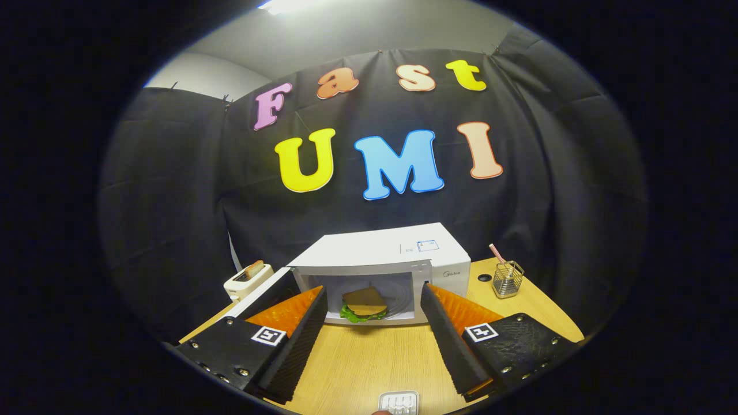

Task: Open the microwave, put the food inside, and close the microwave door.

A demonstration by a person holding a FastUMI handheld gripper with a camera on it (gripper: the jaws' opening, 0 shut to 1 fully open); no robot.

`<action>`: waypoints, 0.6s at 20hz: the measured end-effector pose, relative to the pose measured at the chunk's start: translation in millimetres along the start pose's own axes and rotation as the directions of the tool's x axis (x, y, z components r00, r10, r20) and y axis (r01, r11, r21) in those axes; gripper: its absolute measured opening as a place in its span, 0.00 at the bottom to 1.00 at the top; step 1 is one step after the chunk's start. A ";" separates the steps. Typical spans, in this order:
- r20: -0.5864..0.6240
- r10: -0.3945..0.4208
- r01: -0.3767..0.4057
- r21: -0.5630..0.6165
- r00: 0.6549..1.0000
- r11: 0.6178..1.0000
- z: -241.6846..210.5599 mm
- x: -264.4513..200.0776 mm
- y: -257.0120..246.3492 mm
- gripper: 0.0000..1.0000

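Note:
A white microwave (pixel 398 253) stands on the wooden table (pixel 369 363) beyond my fingers, its door (pixel 262 291) swung open to the left. Inside its cavity lies the food, a sandwich (pixel 364 304) with brown bread and green lettuce, its front edge at the mouth of the cavity. My gripper (pixel 373 300) is open, with nothing between its fingers; the sandwich shows in the gap beyond the fingertips.
A white toaster (pixel 248 278) with a slice in it stands left of the microwave. A small wire basket (pixel 507 279) with a straw stands to its right, near a hole in the table. A small clear tray (pixel 398 402) lies near me, below the fingers.

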State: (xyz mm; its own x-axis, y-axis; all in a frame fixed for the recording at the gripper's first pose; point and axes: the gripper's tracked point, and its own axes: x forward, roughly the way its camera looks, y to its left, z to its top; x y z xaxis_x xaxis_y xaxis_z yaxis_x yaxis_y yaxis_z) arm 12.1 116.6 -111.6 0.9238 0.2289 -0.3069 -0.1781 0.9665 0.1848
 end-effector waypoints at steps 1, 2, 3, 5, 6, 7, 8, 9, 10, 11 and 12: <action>0.012 0.020 -0.020 -0.021 1.000 1.000 2.4 -8.8 8.5 0.97; 0.027 0.040 -0.039 -0.040 0.999 0.998 3.6 -20.6 18.4 0.97; 0.035 0.057 -0.055 -0.056 0.998 0.997 6.2 -26.0 26.2 0.92; 0.067 0.094 -0.089 -0.072 0.993 0.993 12.2 -40.4 46.2 0.66; 0.082 0.123 -0.117 -0.073 0.989 0.990 15.2 -45.8 59.1 0.50; 0.095 0.156 -0.149 -0.076 0.983 0.986 18.4 -48.9 72.6 0.34; 0.114 0.175 -0.166 -0.081 0.978 0.983 22.4 -52.8 82.4 0.18; 0.121 0.226 -0.216 -0.091 0.966 0.972 25.6 -55.7 98.4 0.09; 0.121 0.269 -0.258 -0.101 0.955 0.961 25.9 -56.5 116.1 0.08; 0.116 0.312 -0.299 -0.114 0.943 0.947 26.2 -58.4 131.3 0.08; 0.114 0.357 -0.343 -0.127 0.927 0.931 26.0 -60.2 146.2 0.08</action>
State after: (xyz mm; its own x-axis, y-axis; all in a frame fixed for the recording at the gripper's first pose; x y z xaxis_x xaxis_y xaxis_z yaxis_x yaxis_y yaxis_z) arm -60.7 241.0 -41.9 0.8313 0.5443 -0.1124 -0.5257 0.8357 0.1588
